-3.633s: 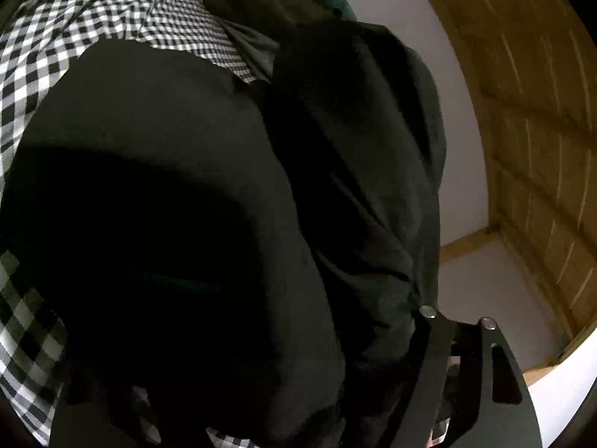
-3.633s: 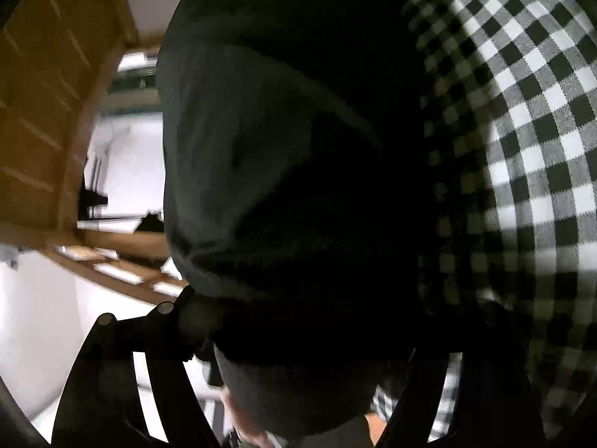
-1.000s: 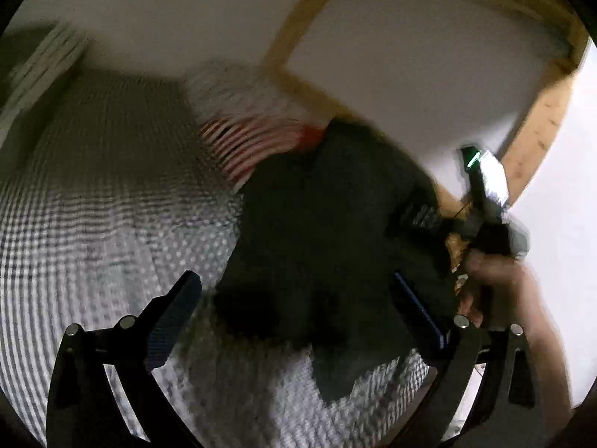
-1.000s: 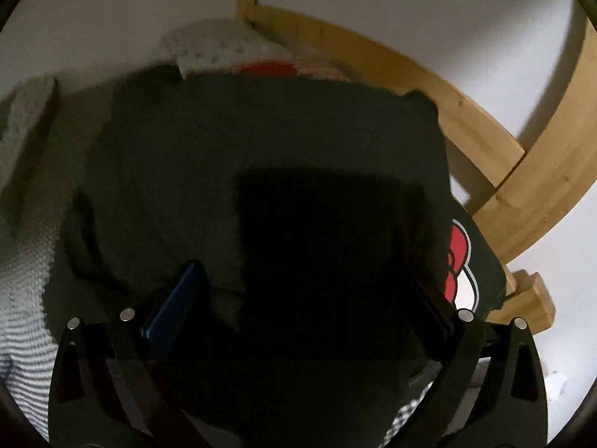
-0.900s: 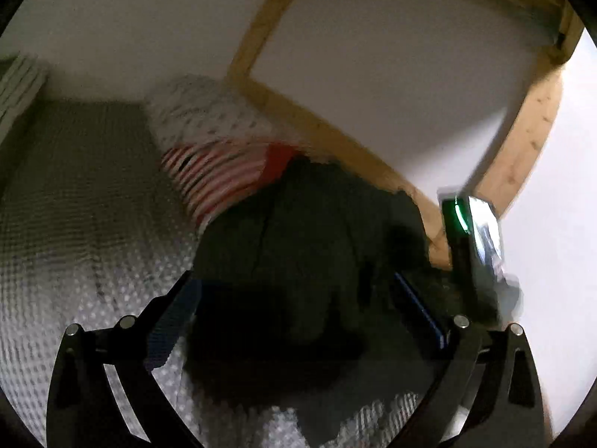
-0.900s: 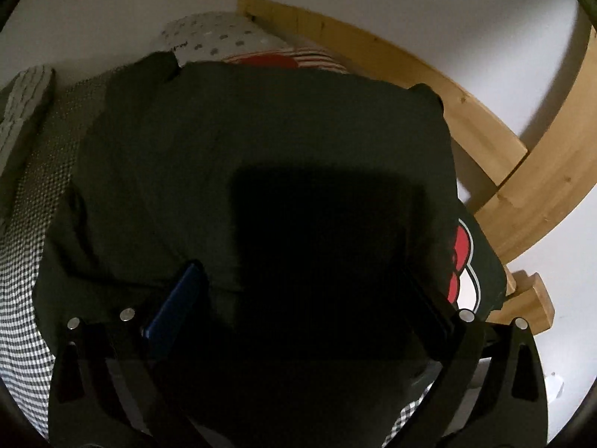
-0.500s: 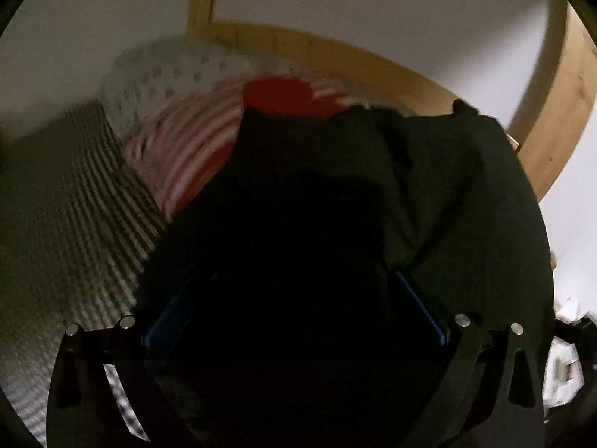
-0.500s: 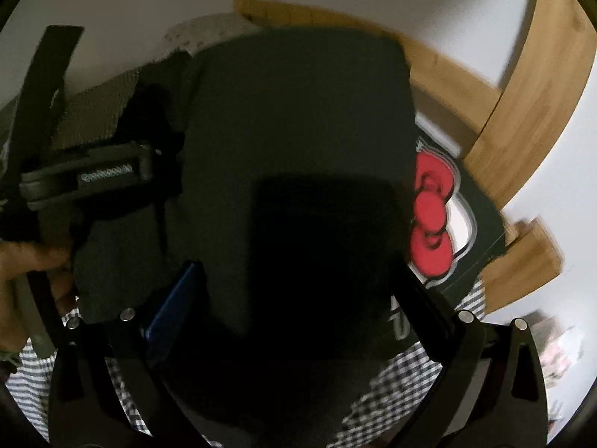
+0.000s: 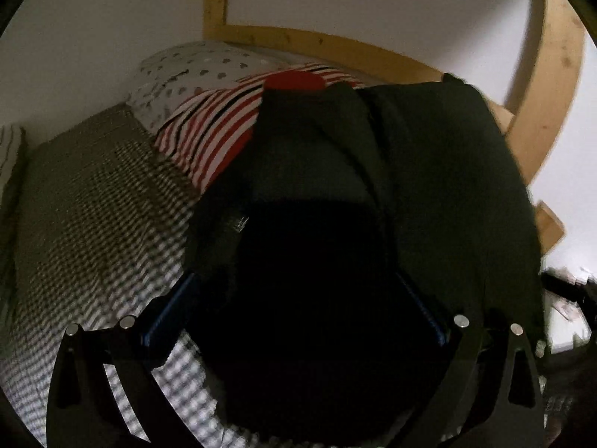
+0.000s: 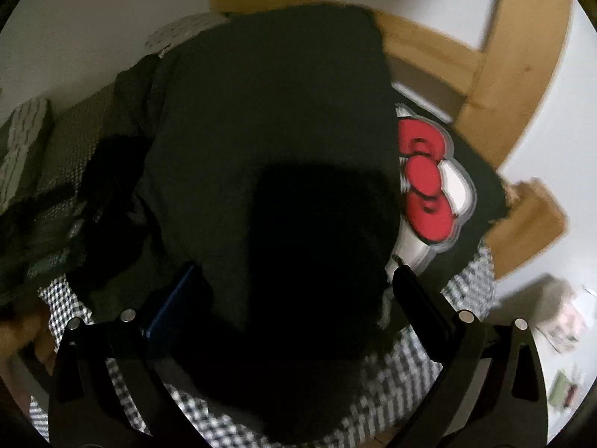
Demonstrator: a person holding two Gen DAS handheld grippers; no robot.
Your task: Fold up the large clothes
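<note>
A large black garment lies folded on the checked bedsheet, partly over a second black garment with a red bow print. In the left wrist view my left gripper is open, its blue-padded fingers spread wide on either side of the dark cloth. In the right wrist view my right gripper is also open over the black garment, fingers wide apart. A dark shadow covers the cloth between each pair of fingers.
A red-and-white striped pillow and a white heart-print pillow lie behind the garment. A wooden bed frame curves along the white wall. The left gripper and hand show blurred at the left of the right wrist view.
Both grippers were shut on the black garment 3.6 s ago and are now open above it. The left gripper swung right over the cloth; the right view shifted, showing the bow print.
</note>
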